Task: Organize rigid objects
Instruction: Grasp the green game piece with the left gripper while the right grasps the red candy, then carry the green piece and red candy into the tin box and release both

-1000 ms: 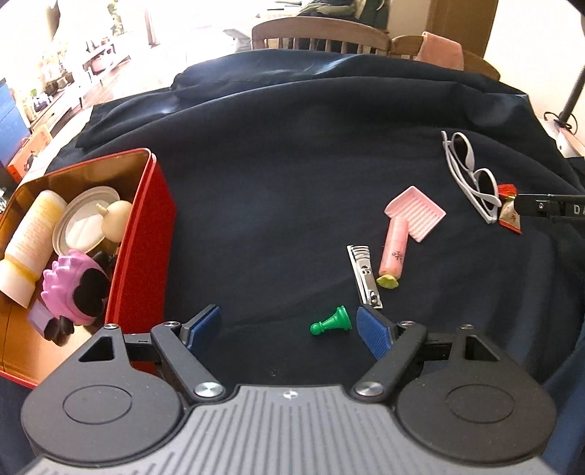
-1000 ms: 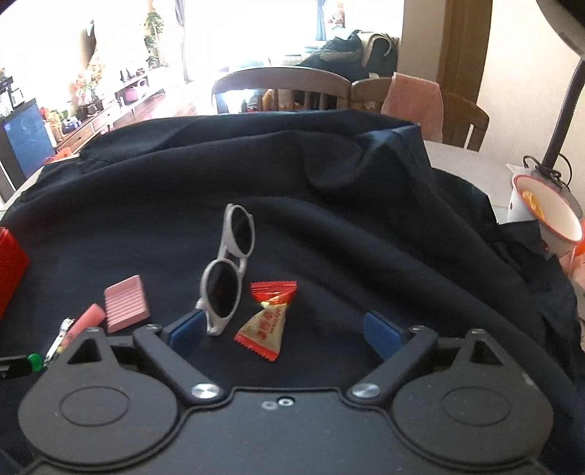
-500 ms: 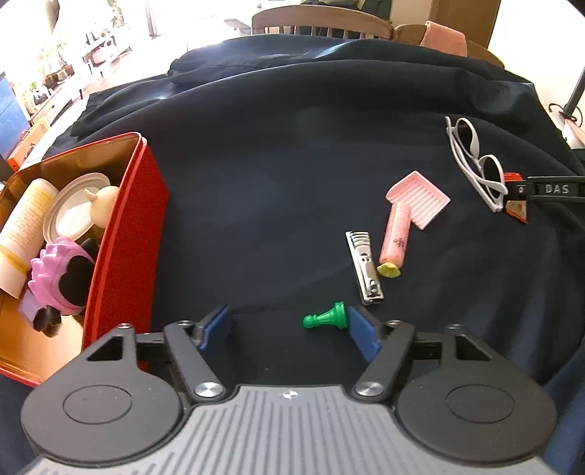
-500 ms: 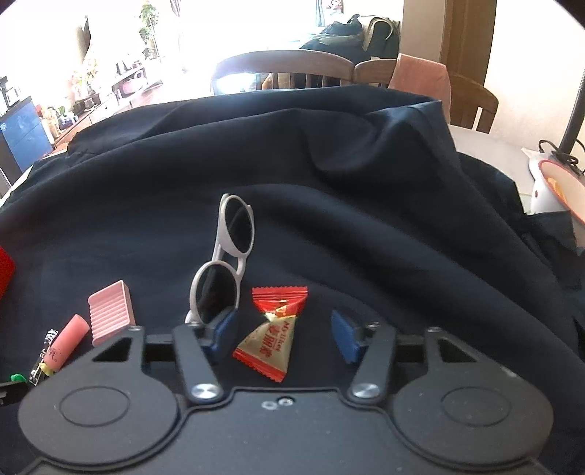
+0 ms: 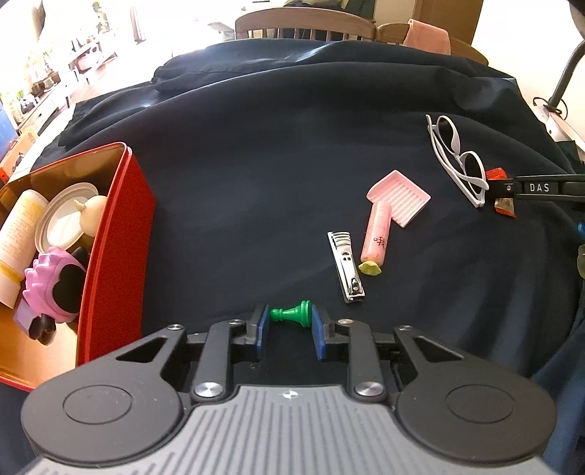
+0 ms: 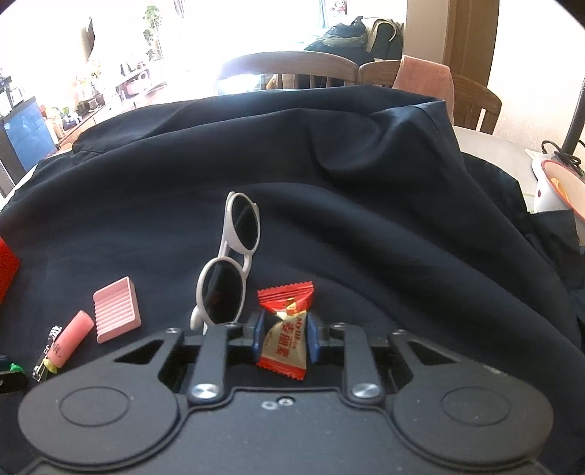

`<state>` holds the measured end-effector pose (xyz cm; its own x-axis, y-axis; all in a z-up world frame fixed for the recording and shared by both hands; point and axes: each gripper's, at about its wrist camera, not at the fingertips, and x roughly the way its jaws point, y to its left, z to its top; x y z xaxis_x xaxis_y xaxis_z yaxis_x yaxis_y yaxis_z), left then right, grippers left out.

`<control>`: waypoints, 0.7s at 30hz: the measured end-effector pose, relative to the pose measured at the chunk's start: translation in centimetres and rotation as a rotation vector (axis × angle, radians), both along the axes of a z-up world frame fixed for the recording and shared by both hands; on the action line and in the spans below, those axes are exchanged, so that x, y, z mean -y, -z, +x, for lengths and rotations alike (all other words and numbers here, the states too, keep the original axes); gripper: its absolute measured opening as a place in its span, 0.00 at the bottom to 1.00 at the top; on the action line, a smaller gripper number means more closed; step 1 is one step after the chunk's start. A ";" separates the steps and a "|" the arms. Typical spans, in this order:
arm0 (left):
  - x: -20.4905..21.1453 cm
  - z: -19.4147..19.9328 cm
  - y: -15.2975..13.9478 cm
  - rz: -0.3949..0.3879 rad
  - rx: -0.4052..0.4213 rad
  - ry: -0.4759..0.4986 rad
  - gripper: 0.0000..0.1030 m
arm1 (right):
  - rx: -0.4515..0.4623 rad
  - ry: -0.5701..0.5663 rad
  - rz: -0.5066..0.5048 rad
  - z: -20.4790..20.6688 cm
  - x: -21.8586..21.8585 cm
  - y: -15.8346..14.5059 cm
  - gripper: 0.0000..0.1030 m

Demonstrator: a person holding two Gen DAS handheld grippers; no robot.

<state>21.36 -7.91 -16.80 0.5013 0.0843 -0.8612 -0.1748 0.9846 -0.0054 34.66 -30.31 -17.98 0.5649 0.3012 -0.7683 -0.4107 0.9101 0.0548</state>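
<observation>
A small green pawn (image 5: 292,313) lies on its side on the dark cloth (image 5: 274,146). My left gripper (image 5: 289,318) is closing, and its blue pads touch both ends of the pawn. A red and gold wrapped candy (image 6: 287,343) sits pinched between the pads of my right gripper (image 6: 284,329), whose jaws are closing on it. White sunglasses (image 6: 234,255) lie just left of and beyond the candy. An open red tin (image 5: 109,255) at the left holds a tube, a lid, a pink toy and other small items.
A nail clipper (image 5: 346,266), a pink tube (image 5: 376,241) and a pink ridged tray (image 5: 402,197) lie between the two grippers. Wooden chairs (image 5: 303,25) stand beyond the table. A bowl (image 6: 563,182) and a lamp stem are at the far right edge.
Both grippers went from wide open to narrow. The left pads came in around the green pawn, and the right pads came in around the candy. Neither hand shifted much.
</observation>
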 end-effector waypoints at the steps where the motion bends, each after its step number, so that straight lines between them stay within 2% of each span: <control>1: -0.1 0.1 0.0 0.003 0.000 0.001 0.23 | 0.002 0.001 0.000 -0.1 0.1 -0.1 0.21; 12: -0.5 -0.8 -1.9 -0.006 0.028 -0.001 0.23 | 0.015 0.006 0.058 -2.9 1.8 -3.0 0.20; 21: -1.2 -2.2 -4.6 -0.011 0.069 0.001 0.23 | 0.056 -0.048 0.089 -6.5 1.3 -6.9 0.21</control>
